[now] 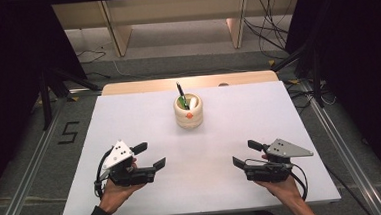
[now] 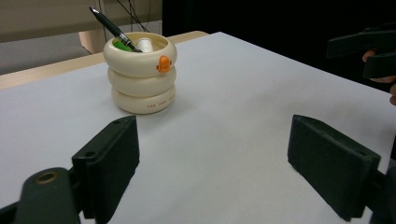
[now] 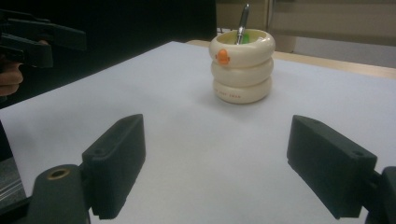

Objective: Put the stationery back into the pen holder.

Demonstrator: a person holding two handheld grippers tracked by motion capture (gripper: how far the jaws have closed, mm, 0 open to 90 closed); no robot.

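The table point(image 1: 145, 140) carries a white sheet that covers nearly all of it; a strip of wood shows at the far edge. The left gripper point(image 1: 150, 156) rests near the front left of the table, its fingers point(image 2: 109, 163) spread wide with nothing between them; the right gripper point(image 1: 243, 153) rests near the front right, its fingers point(image 3: 116, 158) spread wide too, and empty. The cup point(image 1: 188, 112), cream with three rings and a small orange mark, stands upright toward the far middle, well apart from both grippers; a pen point(image 1: 181, 94) stands tilted inside it.
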